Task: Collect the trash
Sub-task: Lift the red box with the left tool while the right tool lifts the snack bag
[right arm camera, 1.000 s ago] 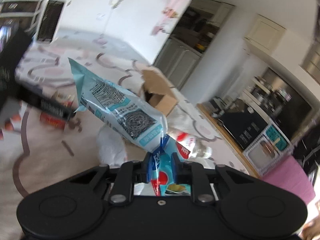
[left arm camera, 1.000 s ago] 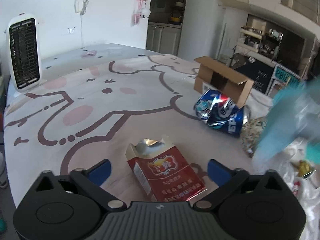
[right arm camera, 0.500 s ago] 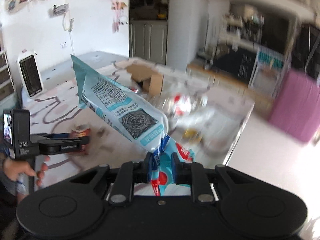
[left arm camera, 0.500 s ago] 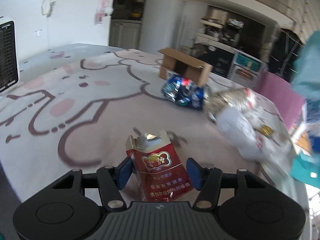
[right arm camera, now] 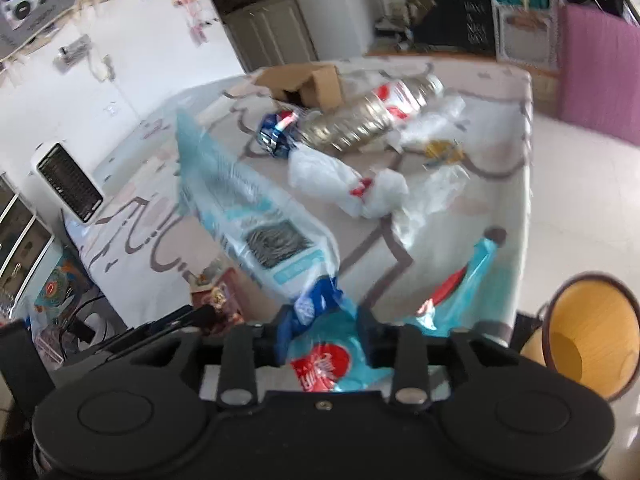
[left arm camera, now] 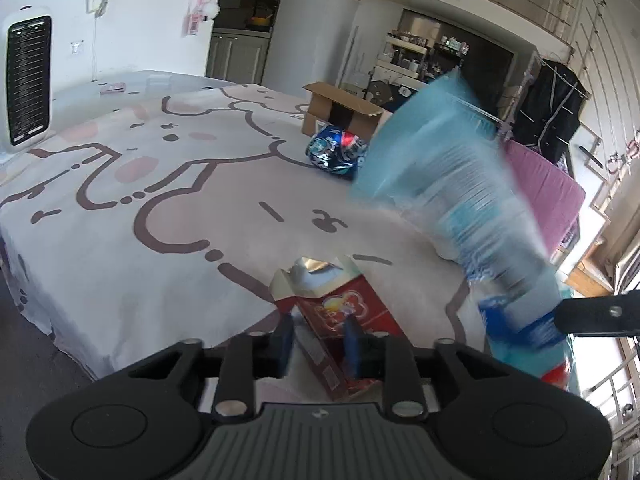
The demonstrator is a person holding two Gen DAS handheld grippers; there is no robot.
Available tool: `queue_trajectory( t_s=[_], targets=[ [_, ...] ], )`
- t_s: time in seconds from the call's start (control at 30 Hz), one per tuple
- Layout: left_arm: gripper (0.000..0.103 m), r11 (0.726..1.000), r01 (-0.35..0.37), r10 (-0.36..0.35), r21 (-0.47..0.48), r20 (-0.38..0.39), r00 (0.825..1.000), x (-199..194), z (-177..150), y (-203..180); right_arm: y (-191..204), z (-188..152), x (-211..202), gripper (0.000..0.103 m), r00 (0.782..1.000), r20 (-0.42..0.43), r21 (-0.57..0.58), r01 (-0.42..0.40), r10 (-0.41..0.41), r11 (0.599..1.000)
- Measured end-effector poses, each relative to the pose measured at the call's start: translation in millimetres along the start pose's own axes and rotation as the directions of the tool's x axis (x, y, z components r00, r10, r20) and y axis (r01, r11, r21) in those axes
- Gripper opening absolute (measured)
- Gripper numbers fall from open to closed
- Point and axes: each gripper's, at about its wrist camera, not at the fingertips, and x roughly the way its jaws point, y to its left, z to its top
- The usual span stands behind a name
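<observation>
A red cigarette pack (left arm camera: 340, 312) with its top torn open sits tilted between my left gripper's (left arm camera: 319, 342) blue pads, near the front edge of the table (left arm camera: 160, 208). The jaws are closing and the pads press on its sides. A long blue and white snack bag (right arm camera: 260, 236) sticks up from my right gripper (right arm camera: 325, 332). Those jaws are opening; the bag's crumpled end lies loose between them. In the left wrist view the same bag (left arm camera: 452, 200) is a blur at the right.
On the cartoon-print cloth lie a cardboard box (left arm camera: 340, 108), a crushed blue can (left arm camera: 336, 152), a plastic bottle (right arm camera: 372, 116) and white plastic bags (right arm camera: 320, 168). A brown-rimmed bin (right arm camera: 580, 340) stands on the floor at the lower right. A white heater (left arm camera: 28, 80) stands far left.
The left jaws narrowed from wide apart to tight around the cigarette pack. The right gripper rolled and swung over the table's corner, its pads parted from the bag, and the bin came into view.
</observation>
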Motion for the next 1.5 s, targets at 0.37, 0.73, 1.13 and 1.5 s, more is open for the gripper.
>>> queue_trajectory(
  t_s=[0.37,0.73,1.13,1.5],
  targets=[
    [0.087,0.999,0.019,-0.020,0.027,0.006,1.000,10.5,13.0,-9.6,-4.4,12.4,4.8,0.076,0.984,0.015,-0.340,-0.160,0.175,0.927],
    [0.100,0.999,-0.053,0.052,-0.011,-0.055,0.997,14.5,11.2,-14.5,-0.5,-5.3,56.3,0.037,0.973,-0.105,-0.483,-0.230,0.205,0.845],
    [0.101,0.981,-0.186,0.186,-0.046,-0.018,0.982,27.2,5.5,-38.6,-23.3,-21.4,20.9,0.026,0.985,0.058,-0.152,-0.151,0.161,0.977],
    [0.058,0.982,-0.189,0.189,0.023,0.005,0.982,20.3,-4.4,-47.3,-27.0,-32.4,10.9,0.026,0.987,0.073,-0.102,-0.132,0.140,0.986]
  ],
)
